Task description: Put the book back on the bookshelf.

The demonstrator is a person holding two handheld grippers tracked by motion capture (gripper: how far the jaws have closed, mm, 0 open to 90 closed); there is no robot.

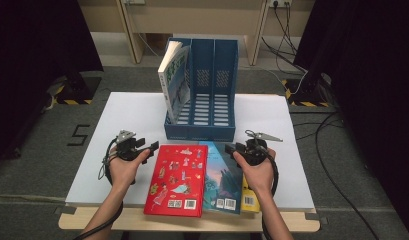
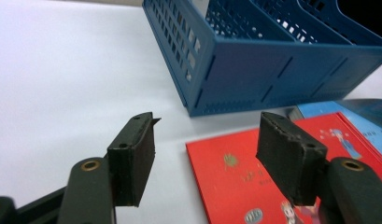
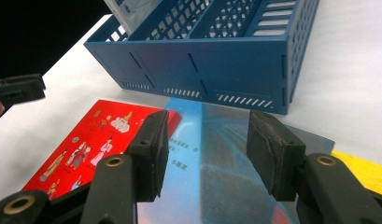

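Item 1. Left gripper (image 1: 153, 146): fingers (image 2: 132, 154) released, spread wide, grasping nothing. They hover low over the worktop (image 1: 127, 115), straddling the near-left corner of the red book (image 2: 235, 177); that corner sits between and just beyond the fingertips. Judged placement: lined up to take the book by its edge.

Item 2. Right gripper (image 1: 231, 148): fingers (image 3: 272, 149) also released and empty. The blue book (image 3: 212, 158) lies flat directly beneath and between them; a yellow book (image 3: 366, 170) shows just outside the right-hand finger.

Item 3. Red book (image 1: 178, 179): flat, cover up, topmost of an overlapping fan of three, so probably the first to be lifted. Blue book (image 1: 223, 180) partly tucked under it; yellow book (image 1: 248, 199) lowest, mostly hidden by the hand.

Item 4. Blue file rack (image 1: 206, 90): three upright slots, just beyond both pairs of fingertips. One book (image 1: 174, 80) already stands leaning in the left slot; the other two slots are open, apparently awaiting the flat books.
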